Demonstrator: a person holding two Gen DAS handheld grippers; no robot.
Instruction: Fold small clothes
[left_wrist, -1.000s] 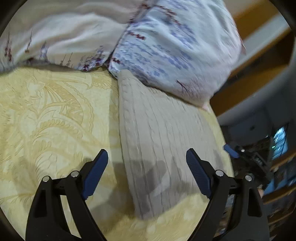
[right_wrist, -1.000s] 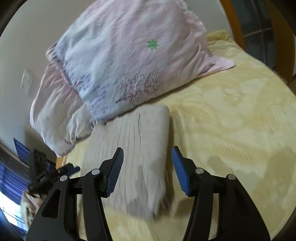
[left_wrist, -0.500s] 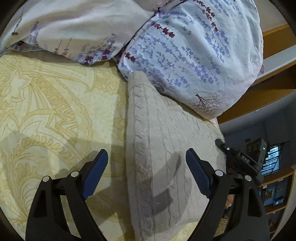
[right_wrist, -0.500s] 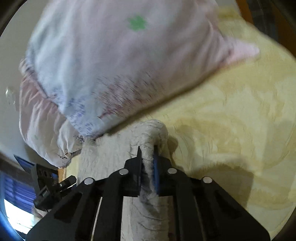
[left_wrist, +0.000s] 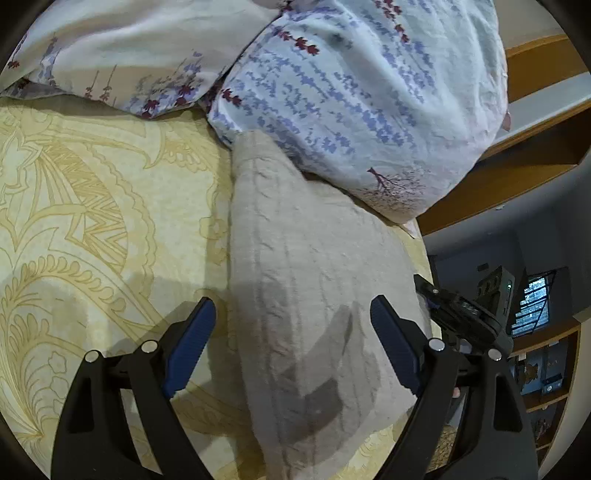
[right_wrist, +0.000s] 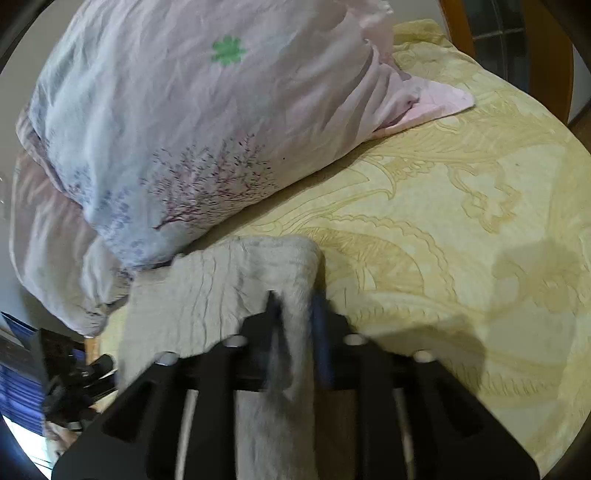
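The bed takes up most of what I can see, covered in one pale yellow bedspread (left_wrist: 92, 229) with a big scrolling pattern. At its head lie two pillows: a blue-flowered one (left_wrist: 362, 96) on the near corner, and a paler one (left_wrist: 110, 40) beside it, their edges touching.

One small garment, a folded grey cable-knit sweater (left_wrist: 306, 280), lies on the bedspread with its far end tucked against the lower edge of the flowered pillow. It runs lengthwise away from the pillows, close to the edge of the bed.

Both tools slope downward toward the bed. The left gripper (left_wrist: 291, 339) hangs over the near part of the sweater with its two blue pads spread wide, one over the bedspread, the other over the knit; neither presses on the cloth, so it is released.

The right gripper (right_wrist: 295, 325) comes at the sweater from the other side. A raised fold of the sweater's long edge stands between its fingers (right_wrist: 321, 332). Those jaws have just been opening, and the picture is smeared there, so I cannot tell whether the pads press the fold or merely flank it.

Beyond the bed edge there is dark shelving (left_wrist: 546, 369).
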